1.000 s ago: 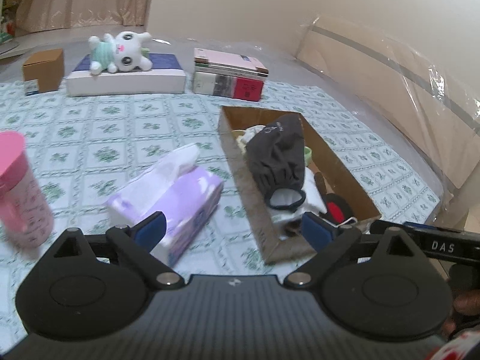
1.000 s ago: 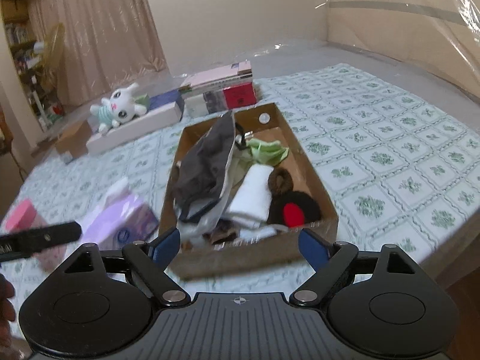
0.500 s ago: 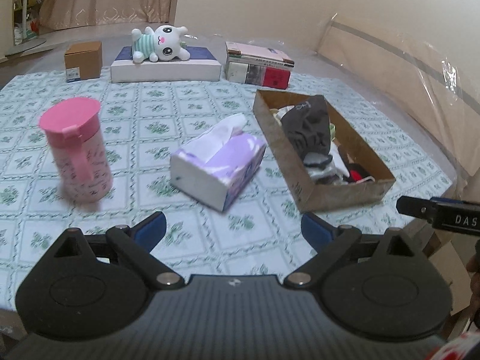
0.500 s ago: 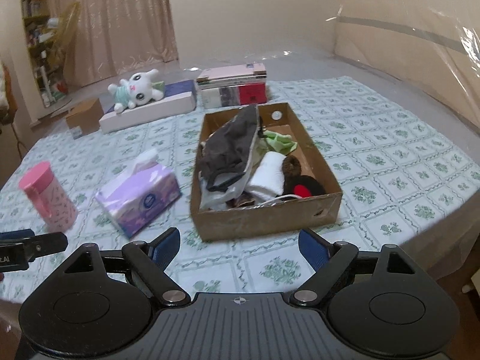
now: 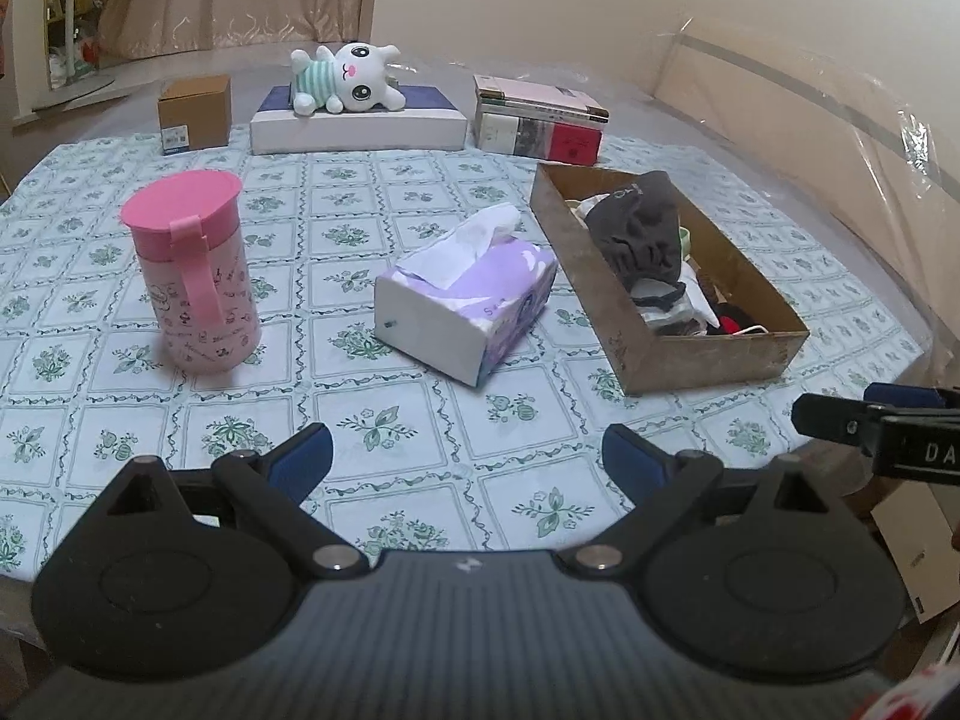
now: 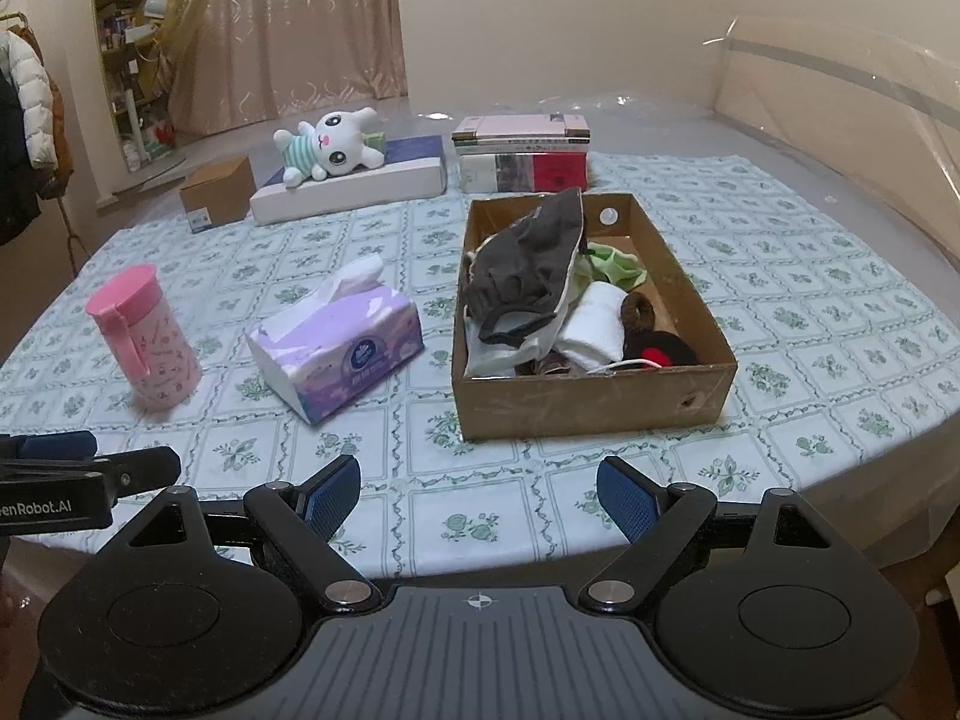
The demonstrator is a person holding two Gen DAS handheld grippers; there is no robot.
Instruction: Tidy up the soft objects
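A brown cardboard box (image 6: 594, 399) (image 5: 708, 360) sits on the right of the table. It holds a dark grey cloth (image 6: 528, 264) (image 5: 642, 228), a green cloth (image 6: 618, 264), a white roll (image 6: 597, 324), and brown and black-red soft items (image 6: 660, 348). A white plush rabbit (image 6: 327, 147) (image 5: 345, 75) lies on a flat white box at the back. My left gripper (image 5: 468, 462) is open and empty above the table's front edge. My right gripper (image 6: 477, 495) is open and empty, in front of the box.
A purple tissue box (image 6: 342, 348) (image 5: 468, 306) lies mid-table. A pink lidded cup (image 6: 144, 339) (image 5: 195, 270) stands at the left. A stack of books (image 6: 522, 153) and a small carton (image 6: 216, 192) are at the back. Plastic-wrapped furniture (image 5: 810, 120) is on the right.
Both grippers have pulled back and up from the box toward the table's front edge. More of the table shows now. Both stayed open and empty.
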